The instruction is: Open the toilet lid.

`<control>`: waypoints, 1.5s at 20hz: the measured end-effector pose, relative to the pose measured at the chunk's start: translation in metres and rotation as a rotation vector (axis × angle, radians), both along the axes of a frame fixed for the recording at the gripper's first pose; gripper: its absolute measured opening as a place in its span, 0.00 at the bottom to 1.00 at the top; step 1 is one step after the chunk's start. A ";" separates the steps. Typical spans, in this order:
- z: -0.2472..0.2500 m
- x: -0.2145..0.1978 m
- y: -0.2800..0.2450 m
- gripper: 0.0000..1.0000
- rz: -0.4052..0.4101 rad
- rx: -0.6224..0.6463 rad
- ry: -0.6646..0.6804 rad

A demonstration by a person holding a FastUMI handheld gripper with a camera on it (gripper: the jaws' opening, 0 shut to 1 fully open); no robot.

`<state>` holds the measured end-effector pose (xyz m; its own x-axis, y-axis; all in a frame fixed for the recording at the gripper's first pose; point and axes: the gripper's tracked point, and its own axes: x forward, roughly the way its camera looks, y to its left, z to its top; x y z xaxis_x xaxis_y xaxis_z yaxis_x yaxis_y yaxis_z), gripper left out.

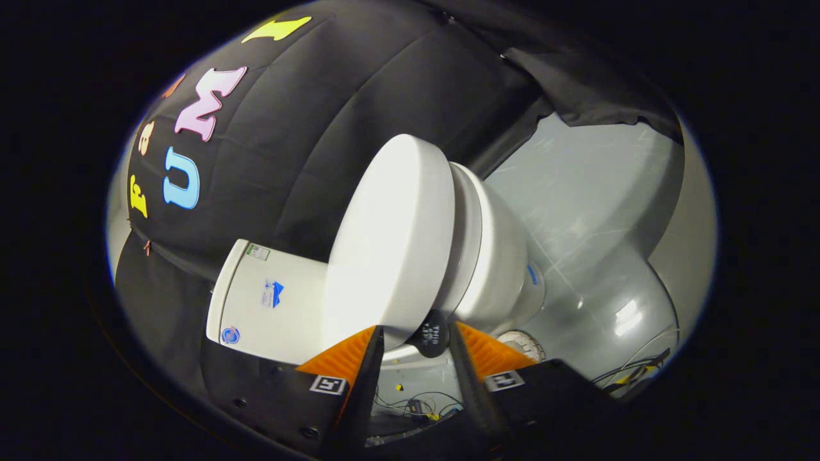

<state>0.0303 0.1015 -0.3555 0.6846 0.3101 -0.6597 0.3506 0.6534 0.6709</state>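
The view is rolled sideways. A white toilet lid (391, 237) lies close against the seat (471, 230), with a narrow shadowed seam between them, over the white bowl (506, 262). The tank (269, 301) stands behind it, against the black cloth wall. A small round black tab (430, 334) sticks out from the lid's side rim. My gripper (416, 330) is at that rim, open, its fingers on either side of the tab and the lid's edge. One fingertip (371, 339) is at the lid's rim, the other (464, 336) beside the bowl. I cannot tell whether they touch.
A glossy grey floor (589, 243) spreads beyond the bowl. Loose cables (634, 371) and small parts (416, 406) lie on it near the fingers. A round white fitting (525, 342) sits at the bowl's foot. Black cloth (307, 128) hangs behind the toilet.
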 end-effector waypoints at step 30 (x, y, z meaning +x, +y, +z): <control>0.204 0.047 0.113 0.10 0.319 0.096 -0.287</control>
<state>0.0768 0.2150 -0.1515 0.6963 0.5863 -0.4140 -0.0682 0.6282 0.7750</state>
